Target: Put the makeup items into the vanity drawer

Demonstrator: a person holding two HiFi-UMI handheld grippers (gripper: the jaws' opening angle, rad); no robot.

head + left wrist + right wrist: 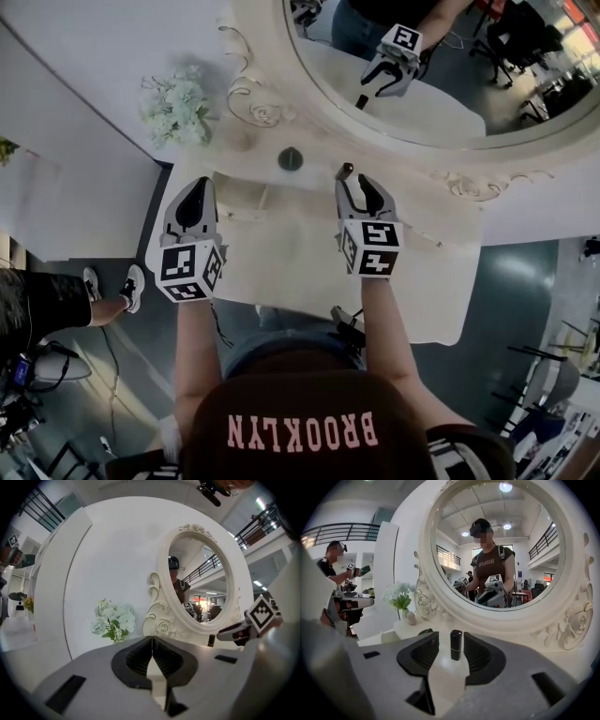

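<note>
Lipstick [456,644] upright between parted right jaws

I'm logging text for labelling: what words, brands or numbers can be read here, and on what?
"BROOKLYN": pink capitals, upside down in the head view, on the person's dark top.
Print on that top reflected in the white-framed oval mirror: too blurred to read.
The black-and-white marker cubes: patterns only, no letters.

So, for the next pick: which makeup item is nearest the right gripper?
The upright dark tube, just ahead of the right gripper; the round dark item sits further left.
</note>
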